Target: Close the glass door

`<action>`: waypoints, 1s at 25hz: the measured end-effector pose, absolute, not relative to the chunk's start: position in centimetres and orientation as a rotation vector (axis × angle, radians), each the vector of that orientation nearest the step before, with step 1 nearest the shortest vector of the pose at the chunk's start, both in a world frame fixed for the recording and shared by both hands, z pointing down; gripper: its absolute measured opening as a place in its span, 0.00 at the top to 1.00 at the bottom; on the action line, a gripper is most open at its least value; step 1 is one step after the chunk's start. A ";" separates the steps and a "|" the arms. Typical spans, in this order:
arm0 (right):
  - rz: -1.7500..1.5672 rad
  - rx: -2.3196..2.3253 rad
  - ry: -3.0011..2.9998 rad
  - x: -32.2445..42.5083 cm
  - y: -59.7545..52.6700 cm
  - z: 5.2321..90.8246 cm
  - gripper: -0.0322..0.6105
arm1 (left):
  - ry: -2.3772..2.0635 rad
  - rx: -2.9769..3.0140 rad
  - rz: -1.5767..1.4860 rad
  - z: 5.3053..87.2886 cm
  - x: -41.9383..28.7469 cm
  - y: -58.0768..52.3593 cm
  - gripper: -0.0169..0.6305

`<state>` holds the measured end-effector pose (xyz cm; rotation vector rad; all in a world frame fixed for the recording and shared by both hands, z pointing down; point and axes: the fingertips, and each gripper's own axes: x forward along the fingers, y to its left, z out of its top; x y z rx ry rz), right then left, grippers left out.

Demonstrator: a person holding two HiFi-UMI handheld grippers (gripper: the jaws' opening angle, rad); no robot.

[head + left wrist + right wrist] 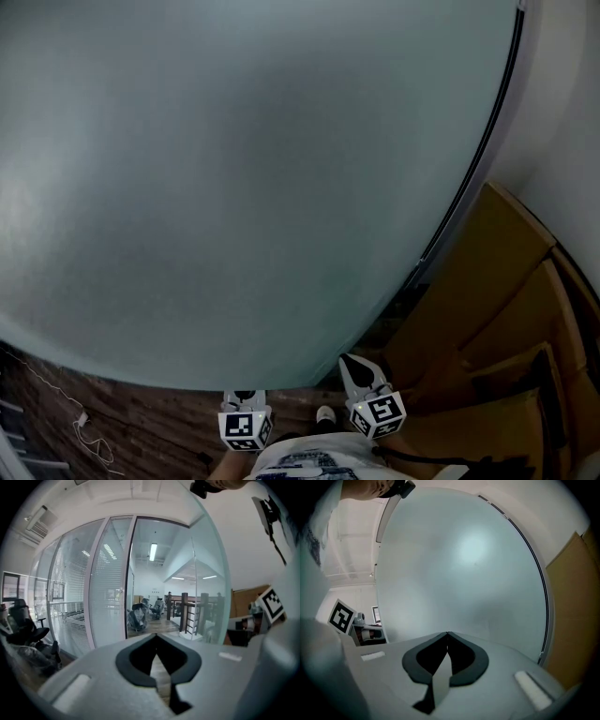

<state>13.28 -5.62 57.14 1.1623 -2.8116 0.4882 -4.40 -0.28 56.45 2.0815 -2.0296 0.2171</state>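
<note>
The frosted glass door (234,187) fills most of the head view, with its dark edge strip (487,141) running down the right side. My right gripper (346,359) is shut with nothing in it, its tips close to the door's lower part; whether they touch I cannot tell. In the right gripper view the shut jaws (447,633) point straight at the frosted pane (464,564). My left gripper (156,635) is also shut and holds nothing. It points at the opening beside the door's free edge (211,597). Its marker cube (246,429) shows at the bottom of the head view.
Flat cardboard boxes (497,309) lean against the wall to the right of the door. Fixed glass partitions with blinds (75,602) stand left of the opening, and office chairs (140,616) and a wooden railing (187,613) lie beyond. A brick-patterned floor with a cable (84,422) lies low left.
</note>
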 end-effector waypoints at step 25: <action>0.468 0.854 -2.874 11.2 -5.2 58.5 0.49 | -1.928 2.180 0.271 55.3 -5.5 -3.7 0.97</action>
